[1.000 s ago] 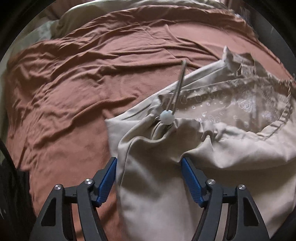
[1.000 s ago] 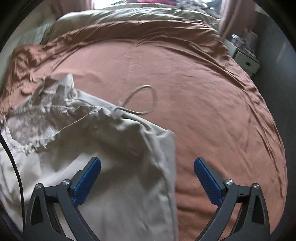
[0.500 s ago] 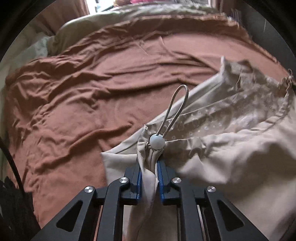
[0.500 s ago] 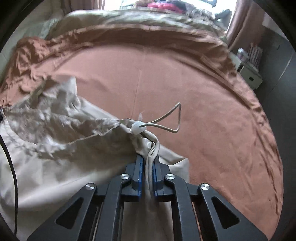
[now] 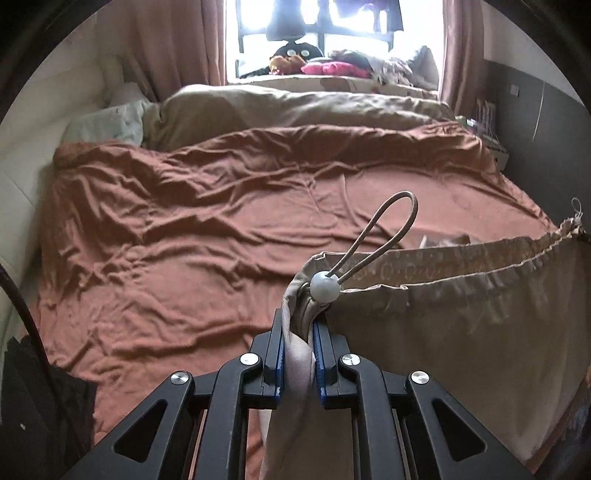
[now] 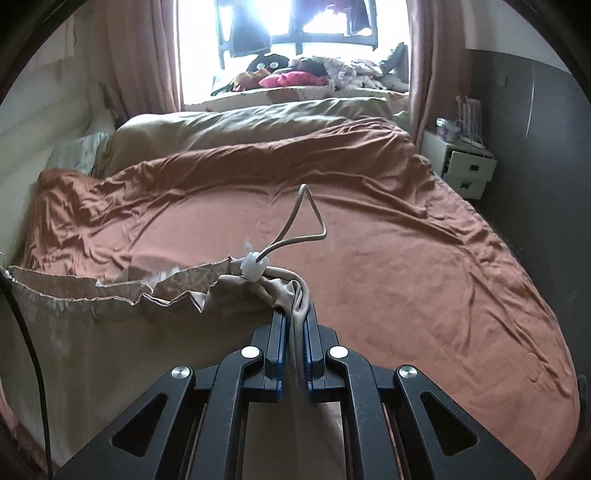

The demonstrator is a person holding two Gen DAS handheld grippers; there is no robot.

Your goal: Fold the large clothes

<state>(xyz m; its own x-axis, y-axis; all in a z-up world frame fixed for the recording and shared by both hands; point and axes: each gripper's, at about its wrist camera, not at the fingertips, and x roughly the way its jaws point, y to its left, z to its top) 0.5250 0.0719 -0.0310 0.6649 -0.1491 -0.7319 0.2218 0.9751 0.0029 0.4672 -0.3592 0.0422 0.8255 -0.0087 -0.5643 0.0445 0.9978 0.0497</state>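
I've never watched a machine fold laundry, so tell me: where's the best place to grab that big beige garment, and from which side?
At the two ends of its drawstring hem, just under each cord stopper, coming in from below. The left gripper and right gripper are clamped there on the beige garment, near the round stopper. The gathered cloth there is thick enough to pinch, and the hem hangs stretched between them.

We stand in a home bedroom: a bed under rust-brown bedding, far curtained window, white nightstand at right.
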